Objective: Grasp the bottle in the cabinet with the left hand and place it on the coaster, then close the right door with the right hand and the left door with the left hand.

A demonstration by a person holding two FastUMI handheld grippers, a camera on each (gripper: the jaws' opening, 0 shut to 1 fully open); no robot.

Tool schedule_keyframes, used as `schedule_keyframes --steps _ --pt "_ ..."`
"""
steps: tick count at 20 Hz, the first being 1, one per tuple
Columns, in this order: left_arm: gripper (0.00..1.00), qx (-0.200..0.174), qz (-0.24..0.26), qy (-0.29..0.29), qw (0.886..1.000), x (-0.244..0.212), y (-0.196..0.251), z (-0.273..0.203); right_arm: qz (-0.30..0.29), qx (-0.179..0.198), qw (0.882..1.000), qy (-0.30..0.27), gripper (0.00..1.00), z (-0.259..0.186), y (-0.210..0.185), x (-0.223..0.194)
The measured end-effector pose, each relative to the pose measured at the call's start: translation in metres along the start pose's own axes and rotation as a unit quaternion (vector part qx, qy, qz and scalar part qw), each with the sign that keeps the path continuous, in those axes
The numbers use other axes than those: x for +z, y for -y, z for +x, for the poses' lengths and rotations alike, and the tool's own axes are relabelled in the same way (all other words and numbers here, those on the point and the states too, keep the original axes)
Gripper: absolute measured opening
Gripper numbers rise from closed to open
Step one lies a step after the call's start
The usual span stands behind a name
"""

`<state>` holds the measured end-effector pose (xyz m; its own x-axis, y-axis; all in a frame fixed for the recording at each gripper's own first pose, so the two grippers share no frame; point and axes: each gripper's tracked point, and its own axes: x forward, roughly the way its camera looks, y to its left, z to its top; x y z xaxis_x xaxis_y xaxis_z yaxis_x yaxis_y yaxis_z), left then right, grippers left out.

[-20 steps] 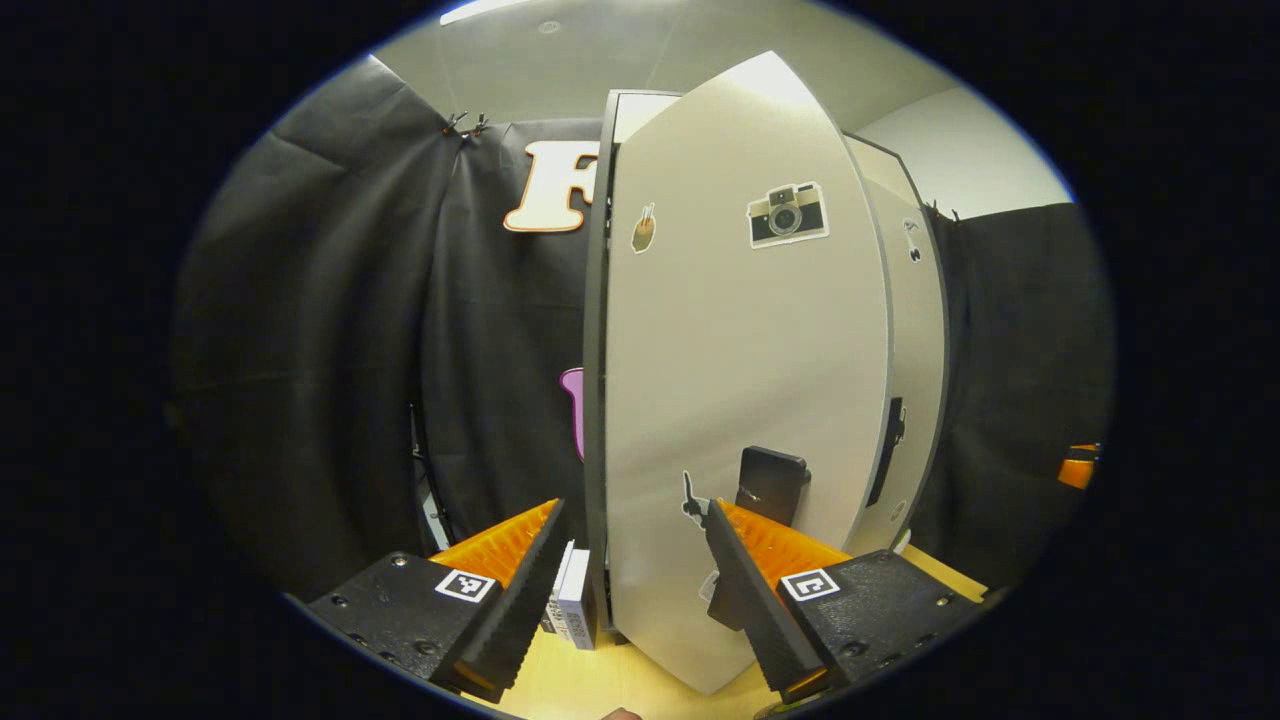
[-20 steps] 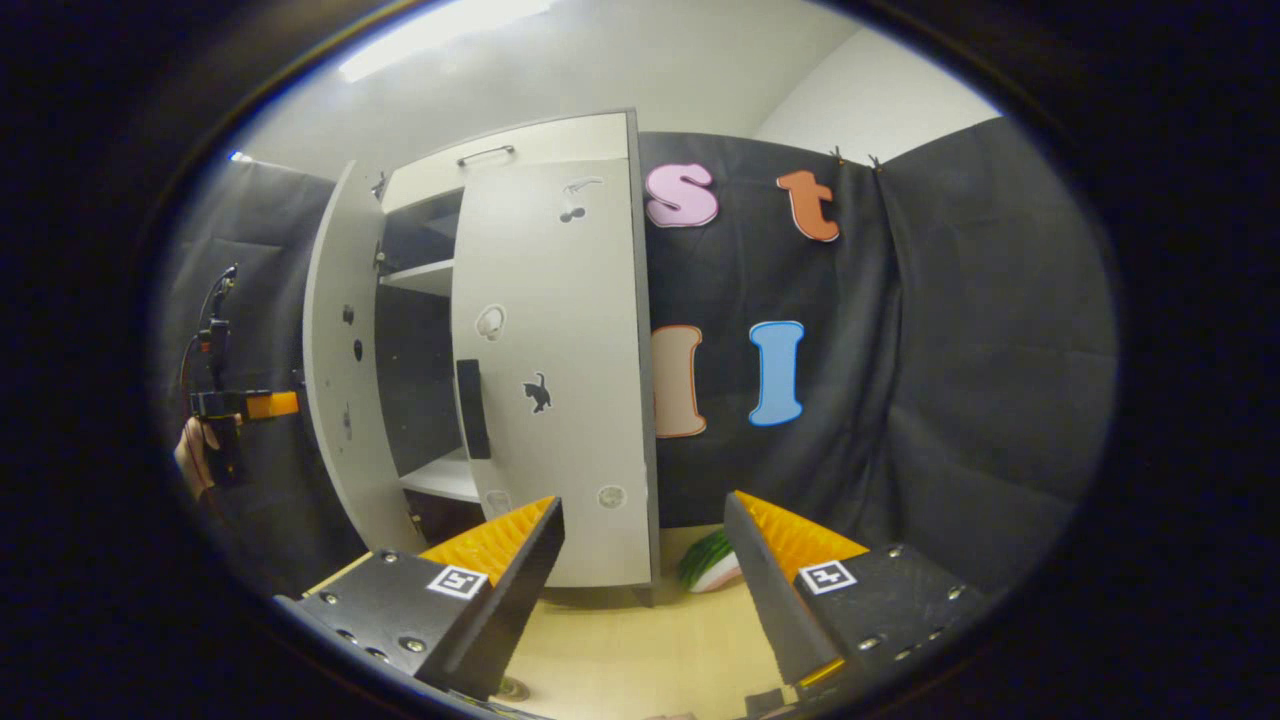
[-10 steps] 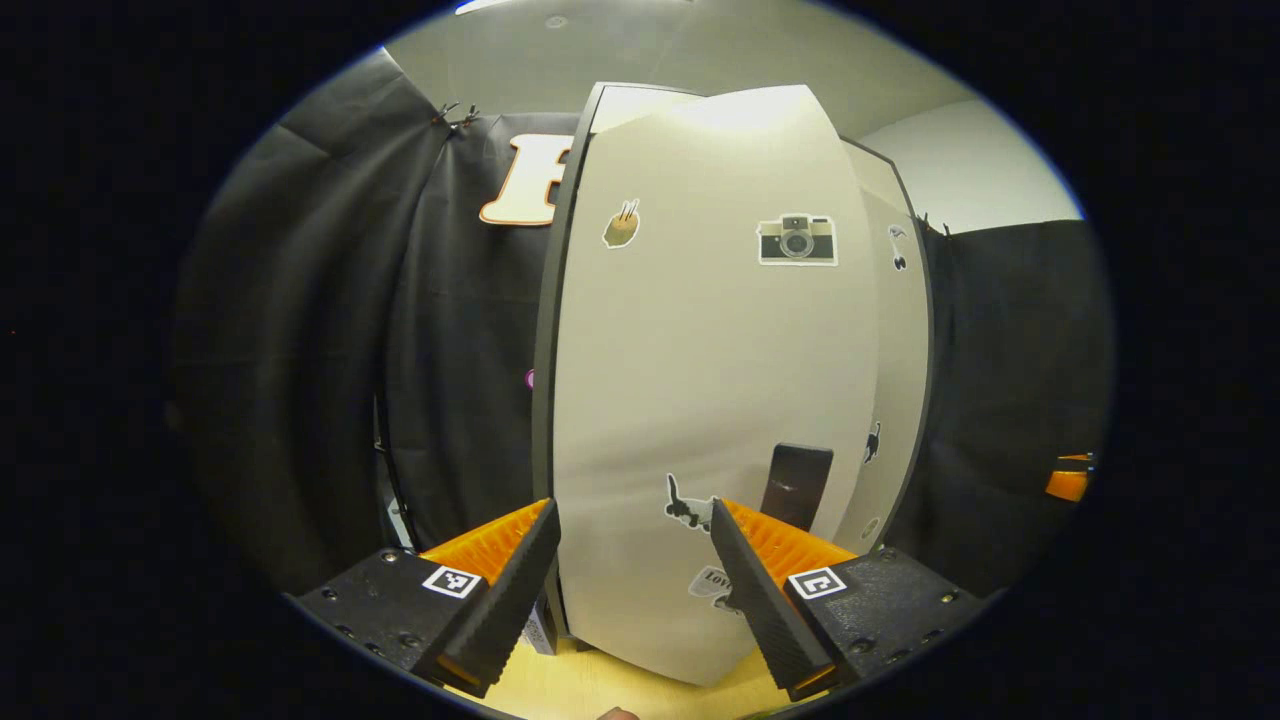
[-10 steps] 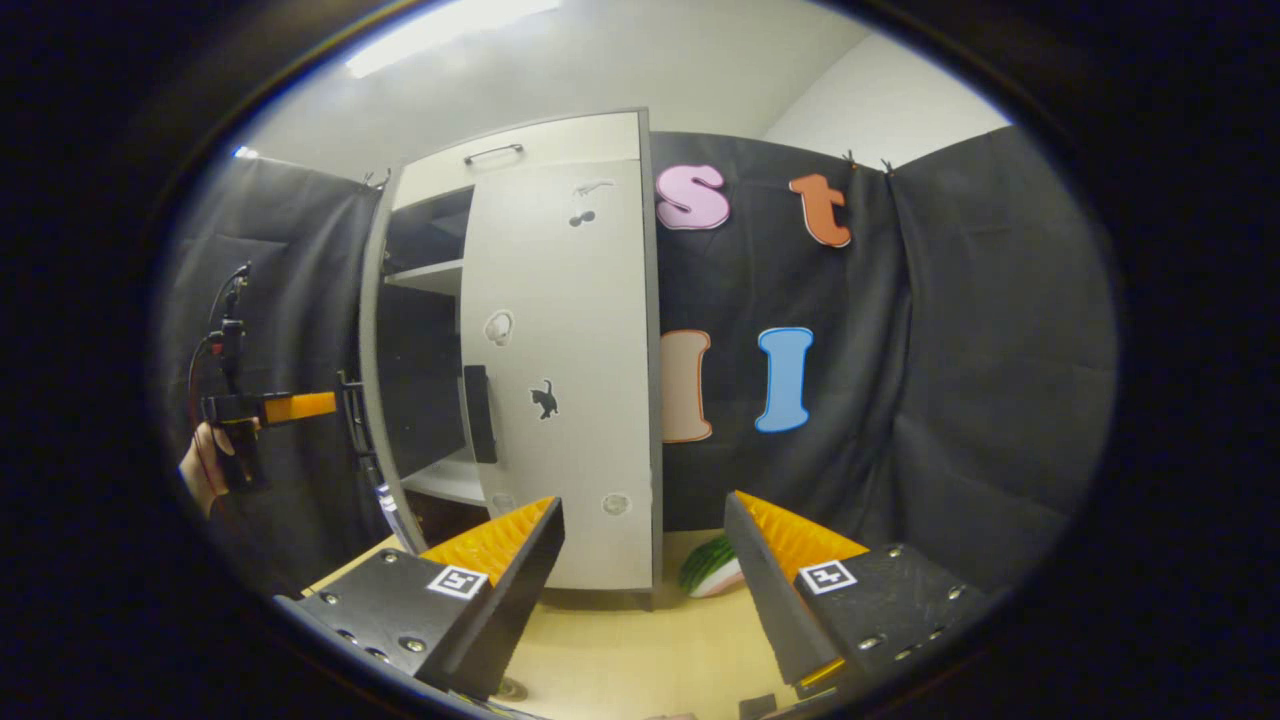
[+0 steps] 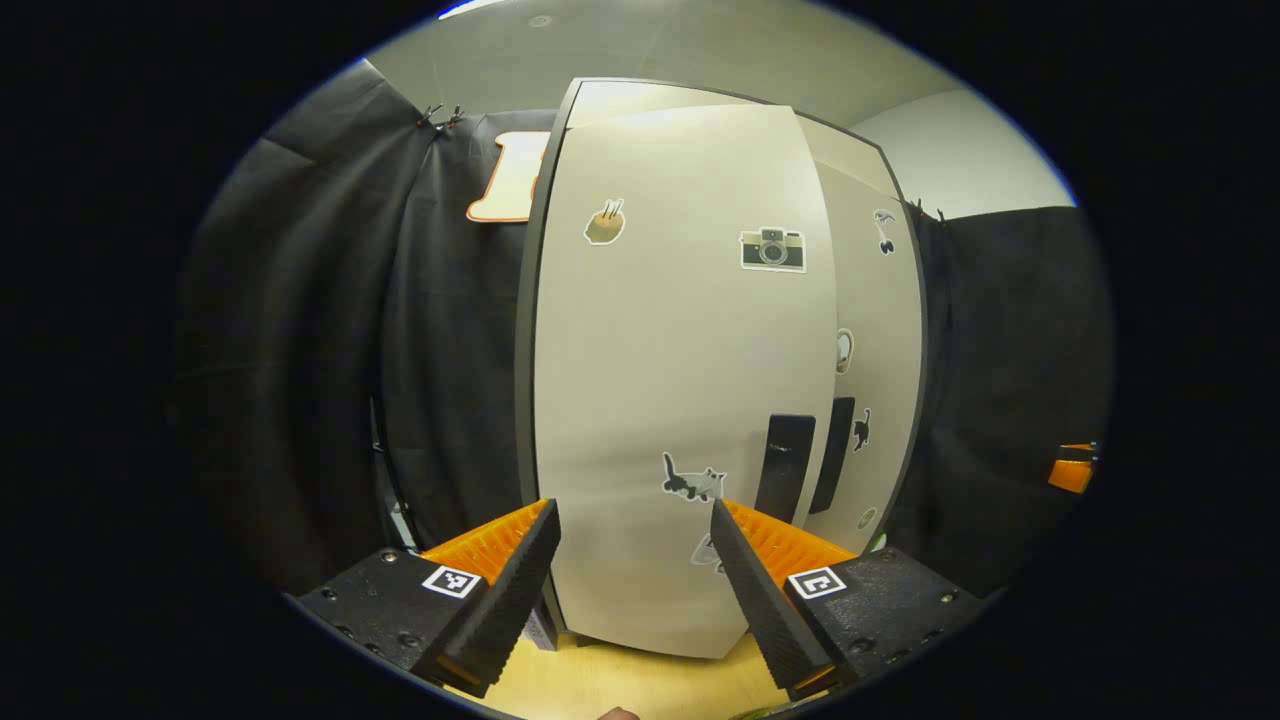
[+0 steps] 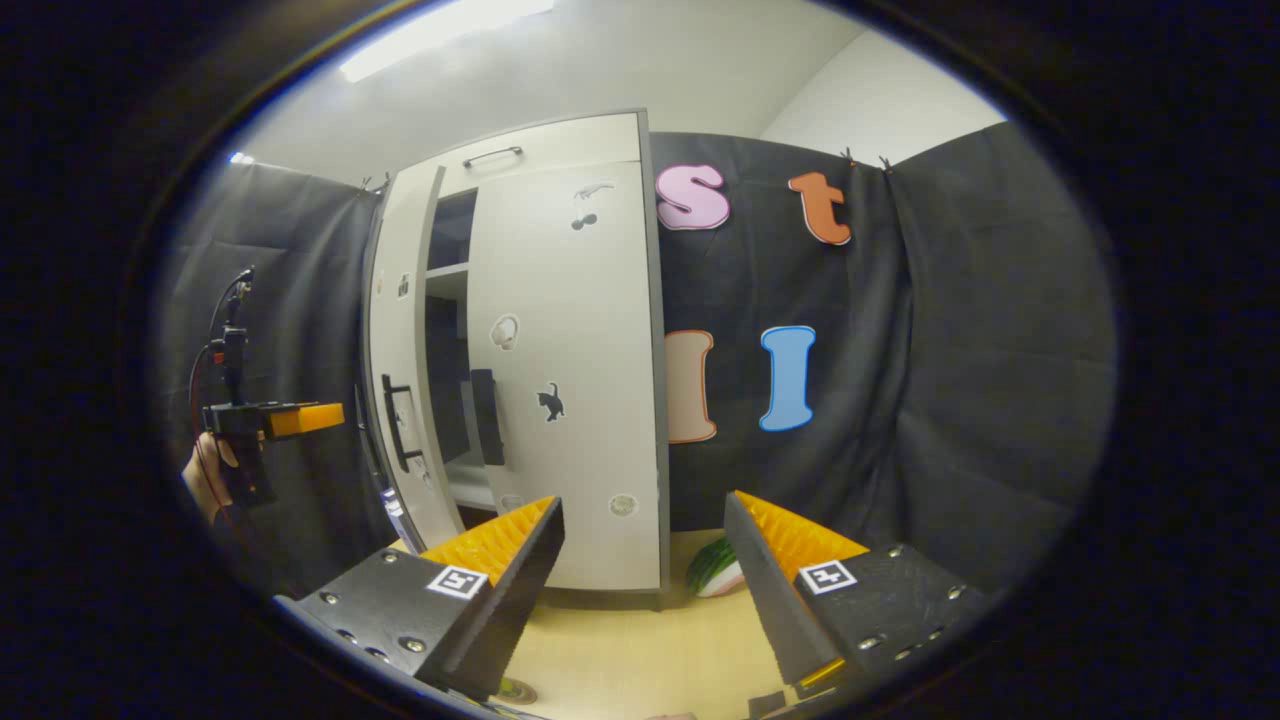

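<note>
table [image 6: 640, 640]: light wood | on it: white cabinet [image 6: 590, 420], green-striped object [image 6: 712, 570] just beside

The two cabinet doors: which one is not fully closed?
The left door, the one with the camera sticker. In the right gripper view a dark gap with a shelf shows between it and the right door, which lies flat against the cabinet.

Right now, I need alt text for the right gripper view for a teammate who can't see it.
A pale cabinet stands ahead with its right door shut and its left door nearly closed, a dark gap between them. The left gripper, held in a hand, hovers beside the left door. The right gripper is open and empty over the wooden table.
</note>
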<state>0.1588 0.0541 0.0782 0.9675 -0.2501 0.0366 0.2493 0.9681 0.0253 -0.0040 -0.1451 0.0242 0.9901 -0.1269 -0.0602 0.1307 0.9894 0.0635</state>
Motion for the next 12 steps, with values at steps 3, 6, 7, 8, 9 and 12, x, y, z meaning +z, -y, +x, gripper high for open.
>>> schedule_keyframes --steps 3,6,7,8,9,12 --pt "0.95 0.02 0.002 -0.002 1.0 -0.006 -0.007 -0.017 -0.003 0.009 1.0 0.007 0.98 0.002 -0.012 0.003" --pt "0.92 0.035 -0.003 -0.003 0.999 -0.013 -0.014 -0.036 -0.003 0.02 1.0 0.022 0.98 0.004 -0.029 0.013" --pt "0.96 0.039 -0.002 -0.002 0.999 -0.015 -0.016 -0.042 -0.008 0.025 0.999 0.026 0.98 0.004 -0.037 0.016" --pt "0.92 0.044 -0.001 -0.004 0.999 -0.017 -0.018 -0.048 -0.012 0.029 0.999 0.03 0.98 0.006 -0.043 0.019" --pt "0.96 0.046 0.002 -0.005 0.999 -0.019 -0.02 -0.054 -0.014 0.033 0.999 0.034 0.98 0.006 -0.05 0.021" --pt "0.96 0.064 0.004 -0.007 0.998 -0.019 -0.03 -0.073 -0.013 0.043 0.998 0.045 0.98 0.007 -0.072 0.029"
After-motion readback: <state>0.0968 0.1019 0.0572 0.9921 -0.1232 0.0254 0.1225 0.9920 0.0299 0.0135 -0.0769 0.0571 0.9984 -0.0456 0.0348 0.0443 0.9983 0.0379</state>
